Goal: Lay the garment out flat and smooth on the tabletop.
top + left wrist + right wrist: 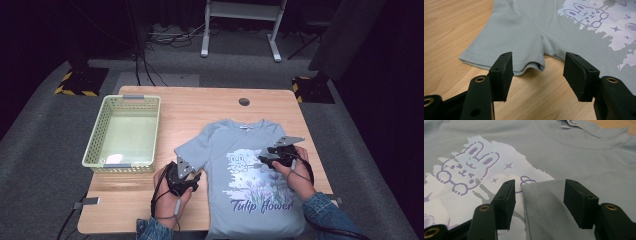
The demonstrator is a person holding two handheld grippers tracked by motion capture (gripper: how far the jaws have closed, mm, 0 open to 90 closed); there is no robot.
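Observation:
A pale blue T-shirt point(250, 185) with a rabbit print and the words "Tulip Flower" lies face up on the wooden table point(200, 102). My left gripper point(194, 179) rests on the table at the shirt's left sleeve point(506, 47). It stands open point(537, 75), and the sleeve's hem lies just beyond its fingertips. My right gripper point(261, 159) is over the shirt's right chest. The right sleeve point(546, 202) is folded in over the print, and its hem lies flat between the right gripper's point(537, 197) open jaws, with no pad pressing on it.
A pale green plastic basket point(95, 135) stands at the table's left with a small white thing point(114, 158) in its near corner. A cable hole point(244, 101) sits near the table's far edge. Bare wood shows between the basket and the shirt.

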